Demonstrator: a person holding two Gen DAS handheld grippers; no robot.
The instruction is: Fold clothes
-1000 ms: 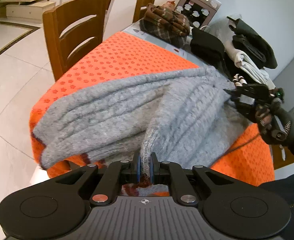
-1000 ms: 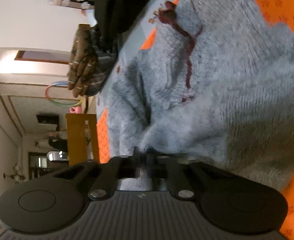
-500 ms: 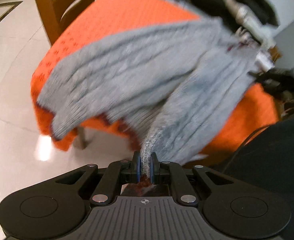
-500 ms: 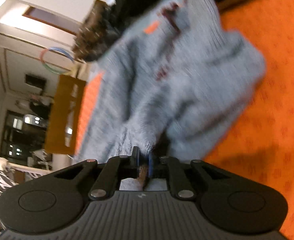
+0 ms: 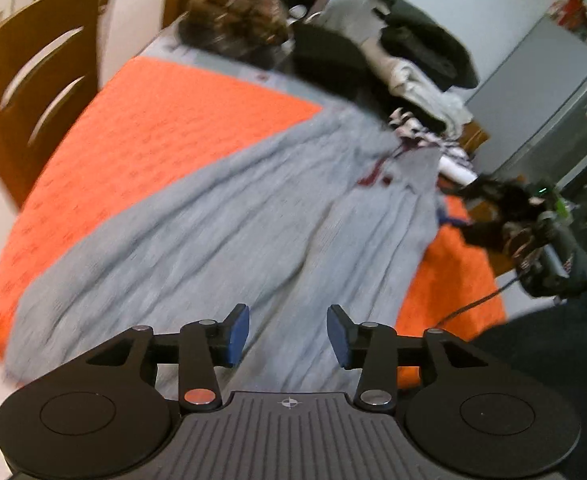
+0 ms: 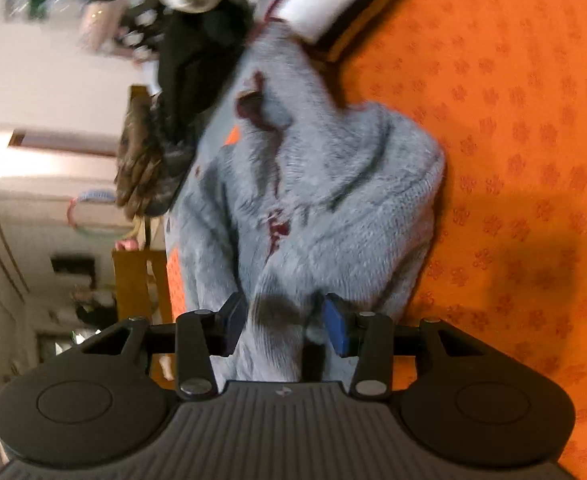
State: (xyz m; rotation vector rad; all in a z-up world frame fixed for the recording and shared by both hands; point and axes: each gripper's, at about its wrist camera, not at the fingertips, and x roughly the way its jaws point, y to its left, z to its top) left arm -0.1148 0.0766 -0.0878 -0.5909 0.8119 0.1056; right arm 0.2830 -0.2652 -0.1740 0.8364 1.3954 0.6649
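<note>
A grey knitted sweater [image 5: 221, 216] lies spread on an orange tablecloth [image 5: 141, 120] printed with small darker motifs. In the left wrist view its long axis runs diagonally, from the lower left of the frame, where one end hangs over the table edge, up to the upper right, where its dark red trim [image 5: 373, 172] sits near the middle right of the picture. The picture is motion-blurred, so the knit detail is soft.

The left gripper [image 5: 288, 336] stands wide, its blue pads [image 5: 237, 334] apart with only sweater fabric seen beyond the gap, nothing clamped. The right gripper [image 6: 286, 322] is also spread wide; grey fabric bunches between its blue pads [image 6: 339, 334], but they do not pinch it. In that view the sweater [image 6: 313, 200] fills the centre, bunched, with the red trim [image 6: 275, 228] running up the middle and orange cloth [image 6: 513, 160] filling the right half. The right gripper also shows at the right edge of the left view [image 5: 505, 216], just beside the sweater's upper end.

At the top of the left view a pile of clothes [image 5: 405, 52] sits at the table's far end, with a brown plaid garment [image 5: 233, 20] to its left. A wooden chair [image 5: 33, 76] stands at upper left, pale wall behind, and a grey refrigerator [image 5: 545, 108] at upper right.
</note>
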